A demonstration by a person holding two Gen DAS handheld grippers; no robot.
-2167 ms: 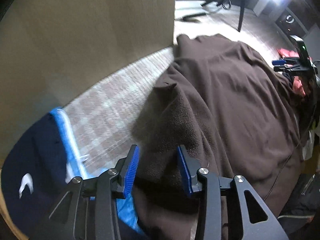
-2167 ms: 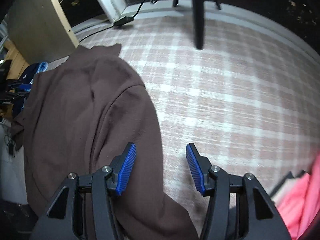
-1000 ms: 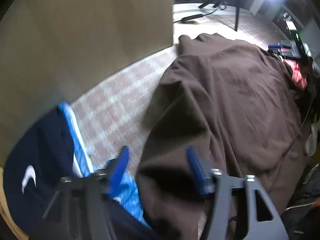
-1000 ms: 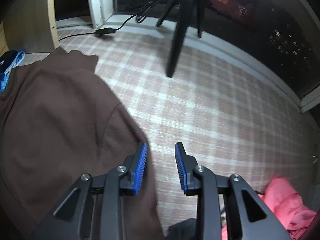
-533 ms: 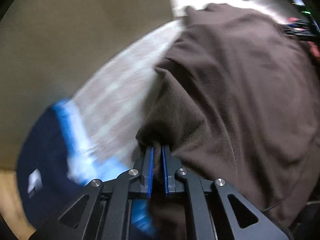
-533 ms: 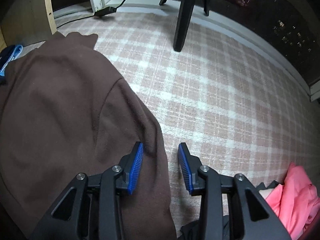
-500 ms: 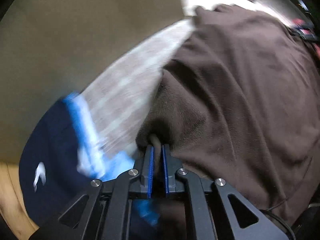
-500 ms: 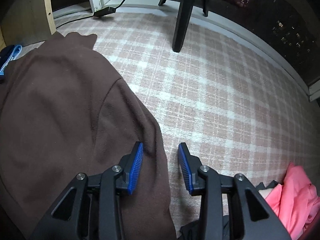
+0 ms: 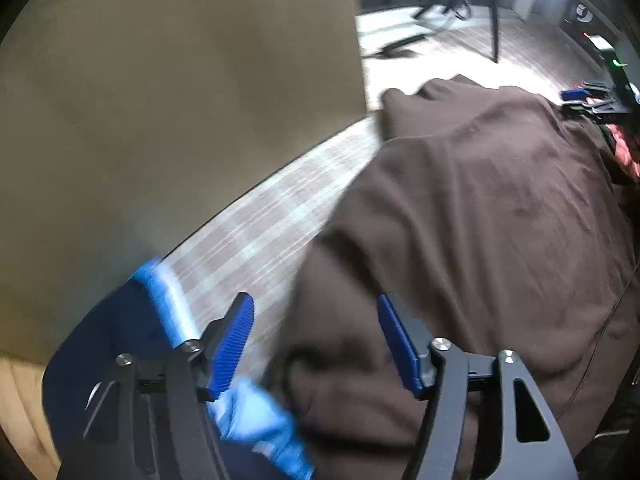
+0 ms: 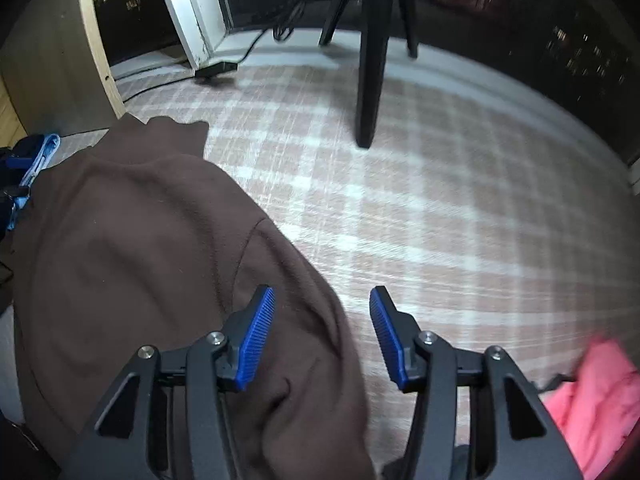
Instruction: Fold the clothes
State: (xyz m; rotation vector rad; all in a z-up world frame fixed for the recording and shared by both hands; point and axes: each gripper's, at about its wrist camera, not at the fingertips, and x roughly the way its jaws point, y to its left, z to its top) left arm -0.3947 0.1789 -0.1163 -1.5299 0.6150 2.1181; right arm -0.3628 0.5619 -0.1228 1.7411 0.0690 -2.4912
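Jaws of the left gripper stand spread, having just been opening; their blue ribbed pads press on nothing, though the near edge of the brown fleece garment lies in the gap below them, toward the right pad. The right gripper is also parted, its jaws just been opening too, a little narrower than the left pair. Its left pad hangs over the brown fleece garment and its right pad over bare floor, with the garment's hem running down between them; neither pad pinches the cloth.

Underneath is a pink and white plaid carpet. At 12 o'clock in the right wrist view a black tripod leg stands on it, with dark window glass behind and a white frame post and cables at 11 o'clock. A tan wooden panel fills the 10 o'clock side of the left wrist view.

From the left gripper the fleece spreads away toward 1 and 2 o'clock; from the right gripper it spreads toward 9 and 10 o'clock. A navy and light blue garment lies at 8 o'clock of the left jaws, partly under them. A pink garment sits at 4 o'clock of the right jaws, apart from the fleece.
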